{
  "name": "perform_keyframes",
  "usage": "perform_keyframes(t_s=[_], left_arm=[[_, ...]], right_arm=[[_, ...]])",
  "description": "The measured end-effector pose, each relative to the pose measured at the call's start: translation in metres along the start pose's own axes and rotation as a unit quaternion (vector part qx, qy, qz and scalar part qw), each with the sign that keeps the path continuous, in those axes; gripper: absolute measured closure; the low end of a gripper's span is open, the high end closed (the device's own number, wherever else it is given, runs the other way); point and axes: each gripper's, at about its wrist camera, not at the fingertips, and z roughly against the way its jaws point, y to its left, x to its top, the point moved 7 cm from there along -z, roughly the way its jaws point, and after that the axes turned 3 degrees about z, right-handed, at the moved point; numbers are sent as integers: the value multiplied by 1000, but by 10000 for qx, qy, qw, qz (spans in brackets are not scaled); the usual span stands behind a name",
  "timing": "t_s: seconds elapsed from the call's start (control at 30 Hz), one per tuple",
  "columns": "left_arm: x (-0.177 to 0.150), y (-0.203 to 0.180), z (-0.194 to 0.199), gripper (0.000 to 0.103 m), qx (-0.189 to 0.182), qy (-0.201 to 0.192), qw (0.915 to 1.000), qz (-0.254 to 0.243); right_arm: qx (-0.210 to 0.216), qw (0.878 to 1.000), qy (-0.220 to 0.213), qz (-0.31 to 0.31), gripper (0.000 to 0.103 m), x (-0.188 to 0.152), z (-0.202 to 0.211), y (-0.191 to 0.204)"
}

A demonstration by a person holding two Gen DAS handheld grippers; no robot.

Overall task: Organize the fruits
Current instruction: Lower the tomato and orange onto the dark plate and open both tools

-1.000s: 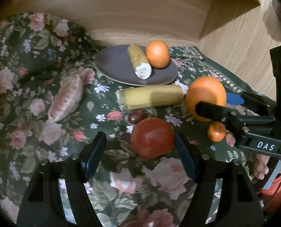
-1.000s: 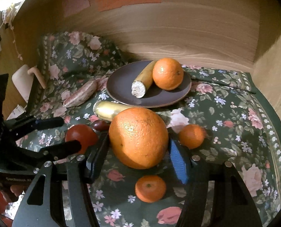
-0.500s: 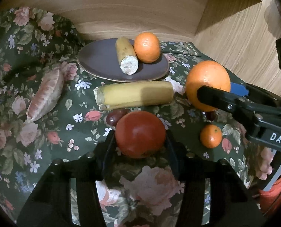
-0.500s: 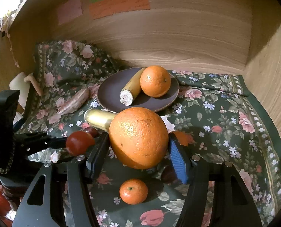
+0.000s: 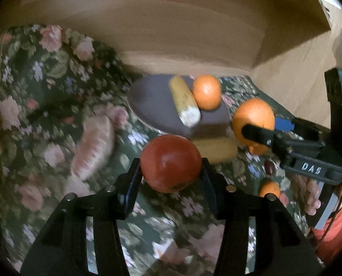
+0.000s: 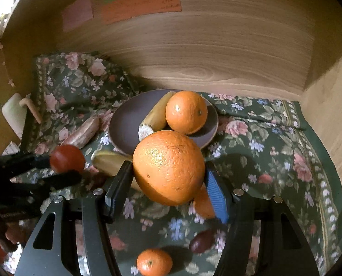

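Observation:
My left gripper (image 5: pixel 171 170) is shut on a round red fruit (image 5: pixel 171 163) and holds it above the floral cloth; the right wrist view shows that fruit (image 6: pixel 67 158) at the left. The right gripper (image 6: pixel 168 179) is shut on a large orange (image 6: pixel 168 166), held just in front of the dark plate (image 6: pixel 125 119). In the left wrist view the large orange (image 5: pixel 252 115) hangs at the plate's (image 5: pixel 148 99) right edge. On the plate lie a cut banana piece (image 6: pixel 157 115) and a medium orange (image 6: pixel 186 111).
On the cloth lie a longer banana piece (image 5: pixel 217 149), a peeled citrus segment (image 5: pixel 95 147), a small mandarin (image 6: pixel 154 262), a dark plum (image 6: pixel 202 238) and another small orange (image 6: pixel 202 202), partly hidden. Wooden walls (image 6: pixel 217 57) close in the back and right.
The left gripper's jaws closed on the red fruit and lifted it off the cloth. The right gripper carried the large orange closer to the plate.

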Motion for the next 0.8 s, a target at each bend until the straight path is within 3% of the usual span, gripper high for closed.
perform_keyframes(t_s=[0.33, 0.47, 0.8], left_arm=[[48, 13, -13, 53, 138, -181, 9996, -192], [59, 16, -34, 53, 165, -52, 9995, -277], [64, 20, -76, 53, 217, 254, 9987, -374]], right_arm=[[125, 9992, 335, 175, 44, 20, -34, -4], [173, 9979, 544, 292, 44, 22, -51, -2], [39, 9979, 569, 291, 44, 36, -65, -15]])
